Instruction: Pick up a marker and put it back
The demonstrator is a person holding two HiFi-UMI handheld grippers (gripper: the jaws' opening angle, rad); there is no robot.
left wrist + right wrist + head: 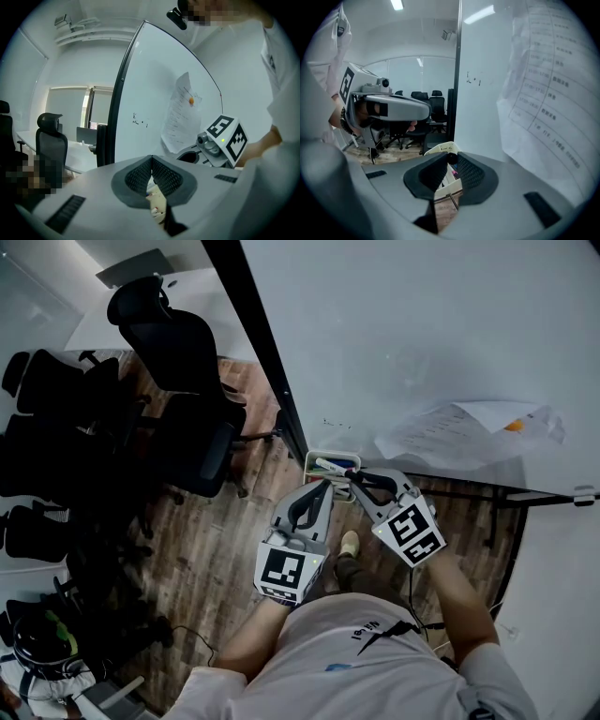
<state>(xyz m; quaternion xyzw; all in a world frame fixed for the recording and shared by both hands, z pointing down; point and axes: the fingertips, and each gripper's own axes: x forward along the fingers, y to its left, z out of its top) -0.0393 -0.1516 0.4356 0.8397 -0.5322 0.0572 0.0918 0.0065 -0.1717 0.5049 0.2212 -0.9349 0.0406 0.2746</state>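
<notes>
Whiteboard [403, 334] ahead, with its tray [439, 148] at the lower edge. My right gripper [353, 476] pinches a dark marker [453, 157], its long axis running along the jaws toward the tray just beyond. My left gripper [327, 486] is closed and empty, just beside it.

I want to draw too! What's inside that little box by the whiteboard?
A marker, its dark end pinched by the right tongs. A pink thing lies lower in the box. The tongs cover the rest.
</notes>
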